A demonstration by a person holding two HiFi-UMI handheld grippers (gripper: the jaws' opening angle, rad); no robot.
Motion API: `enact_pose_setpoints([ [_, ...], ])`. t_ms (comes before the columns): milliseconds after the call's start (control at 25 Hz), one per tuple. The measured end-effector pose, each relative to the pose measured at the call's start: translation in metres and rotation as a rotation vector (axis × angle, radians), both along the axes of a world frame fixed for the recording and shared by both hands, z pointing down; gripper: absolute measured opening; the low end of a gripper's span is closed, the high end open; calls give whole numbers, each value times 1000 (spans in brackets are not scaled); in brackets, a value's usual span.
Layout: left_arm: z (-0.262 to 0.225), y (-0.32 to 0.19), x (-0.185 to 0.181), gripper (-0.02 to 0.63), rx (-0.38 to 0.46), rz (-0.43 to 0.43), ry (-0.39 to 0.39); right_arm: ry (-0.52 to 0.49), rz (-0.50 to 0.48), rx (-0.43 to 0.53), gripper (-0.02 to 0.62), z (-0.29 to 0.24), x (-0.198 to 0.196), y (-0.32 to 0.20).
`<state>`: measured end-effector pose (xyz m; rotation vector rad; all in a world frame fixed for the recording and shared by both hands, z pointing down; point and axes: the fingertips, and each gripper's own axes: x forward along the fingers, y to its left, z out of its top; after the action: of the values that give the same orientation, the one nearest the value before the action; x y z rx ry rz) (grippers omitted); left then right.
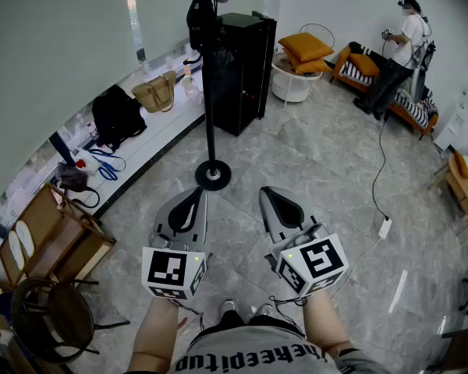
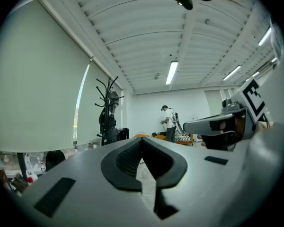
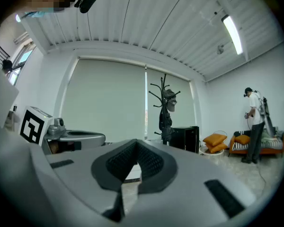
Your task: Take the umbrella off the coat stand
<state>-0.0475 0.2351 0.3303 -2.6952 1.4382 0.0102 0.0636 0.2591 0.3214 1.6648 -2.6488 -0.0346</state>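
The left tool (image 1: pixel 196 195) and right tool (image 1: pixel 270 195) are both empty, jaws pressed together. They point level and stand well short of the slim black metal coat stand (image 1: pixel 210 107). The dark folded umbrella (image 1: pixel 198 15) hangs high on the stand, among its upper pegs. Several things could go wrong, as I judge it. Jaws left closed would only knock the umbrella. A sideways tug while it catches on a peg could rock the stand on its small round base, tipping it towards the tall black cabinet (image 1: pixel 244 65) just behind.
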Motion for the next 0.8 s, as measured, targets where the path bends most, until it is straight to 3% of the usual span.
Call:
enact_pose_setpoints([
  [480,1,-22,-3,15,-3,32,-2,13,13,-6,9,2,-10,-20],
  [800,6,-43,6,15,-5,63,-4,-43,-24,-34,11,5,-9,-36],
])
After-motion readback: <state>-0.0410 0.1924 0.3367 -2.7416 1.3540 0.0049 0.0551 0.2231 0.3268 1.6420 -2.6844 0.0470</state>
